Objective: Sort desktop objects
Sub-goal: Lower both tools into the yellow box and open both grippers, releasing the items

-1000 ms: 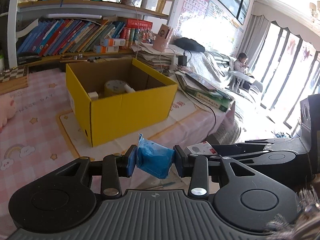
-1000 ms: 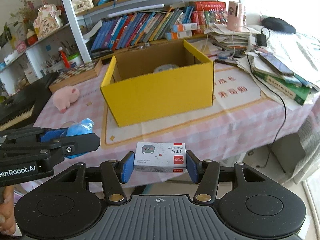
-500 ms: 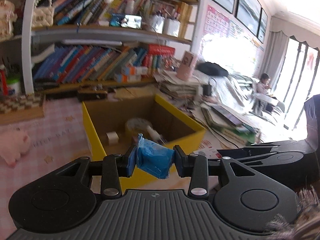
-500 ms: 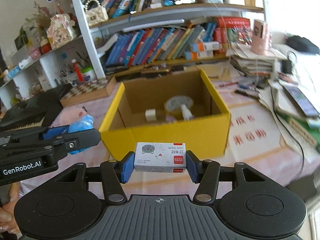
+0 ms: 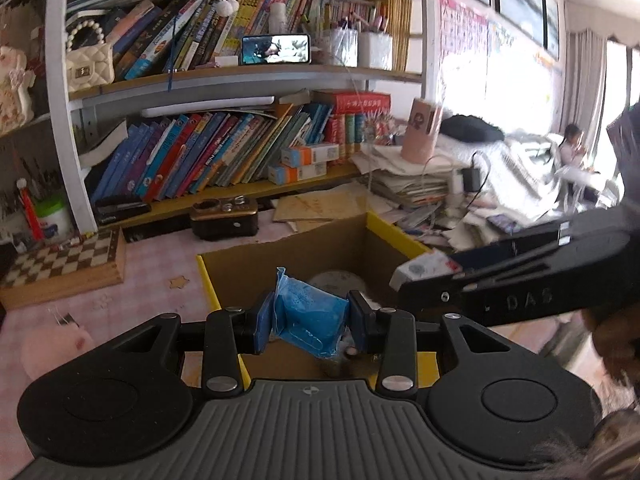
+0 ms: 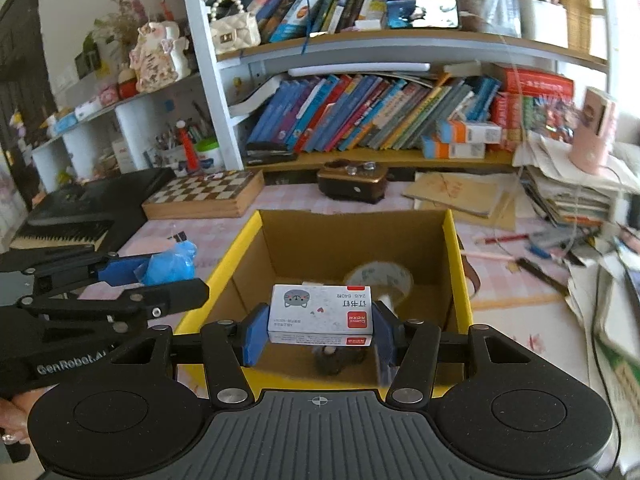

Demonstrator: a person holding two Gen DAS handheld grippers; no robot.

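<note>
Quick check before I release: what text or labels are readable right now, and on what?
"GenRobot.AI": side of the left gripper.
"DAS": side of the right gripper.
"订书钉" and "24/6", upside down: staple box held by the right gripper; its red logo is too small to read.
Book spines: blurred, unreadable.

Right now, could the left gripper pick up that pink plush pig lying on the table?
Probably not yet. The left gripper is already shut on a blue packet over the yellow box, so its jaws are occupied. The pink pig lies unobstructed beside it.
</note>
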